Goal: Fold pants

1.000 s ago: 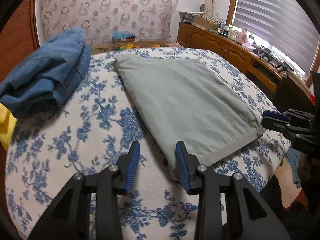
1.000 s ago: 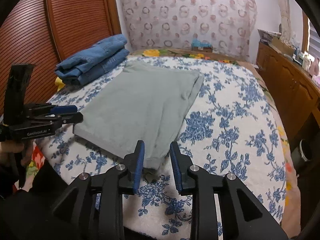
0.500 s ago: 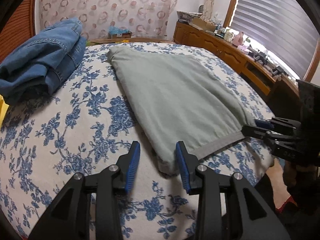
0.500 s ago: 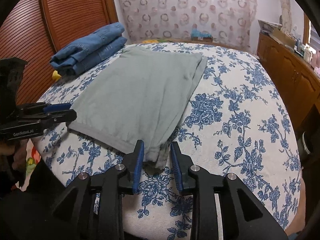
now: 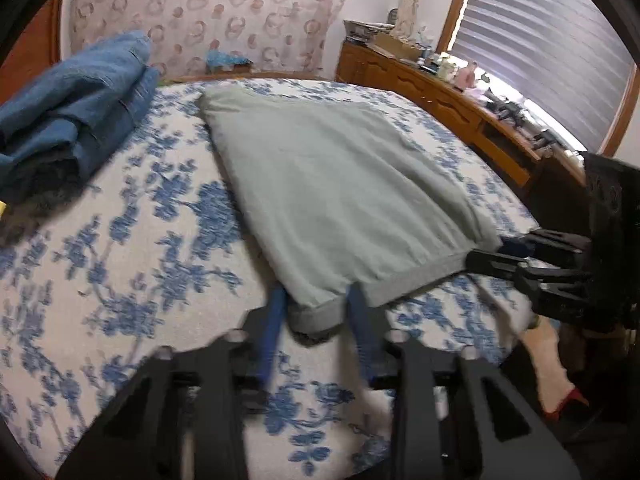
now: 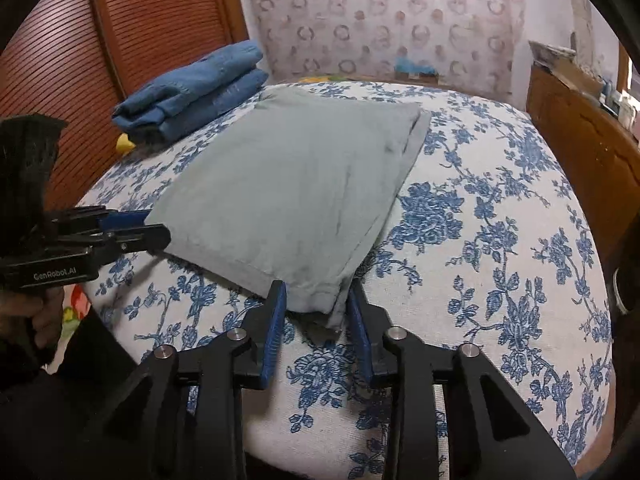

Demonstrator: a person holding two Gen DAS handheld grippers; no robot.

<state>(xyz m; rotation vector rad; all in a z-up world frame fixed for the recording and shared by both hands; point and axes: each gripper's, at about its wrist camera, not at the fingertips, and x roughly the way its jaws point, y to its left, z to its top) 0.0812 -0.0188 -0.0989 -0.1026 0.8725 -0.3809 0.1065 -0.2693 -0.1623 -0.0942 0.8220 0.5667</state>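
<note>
Grey-green folded pants (image 5: 340,184) (image 6: 296,184) lie flat on the bed. My left gripper (image 5: 316,292) straddles their near left corner. Its jaws are closing, with the bunched hem between the blue pads, and I see no firm pinch. In the right wrist view that same gripper (image 6: 156,236) reaches in from the left edge. My right gripper (image 6: 316,286) straddles the near right corner. Its jaws are closing too, with the cloth corner lying between the pads. From the left wrist view the right gripper (image 5: 480,254) shows at the pants' far side.
Folded blue jeans (image 5: 72,120) (image 6: 192,88) are stacked at the far left of the floral bedspread (image 6: 500,260). A wooden dresser (image 5: 440,96) runs along the right side. A slatted wooden headboard (image 6: 120,40) stands at the left. A person's hand (image 6: 44,312) grips the left tool.
Both grippers have slid forward, so the pants' near corners now sit between their fingers. Both pairs of jaws have narrowed around the cloth. The left view is now blurred.
</note>
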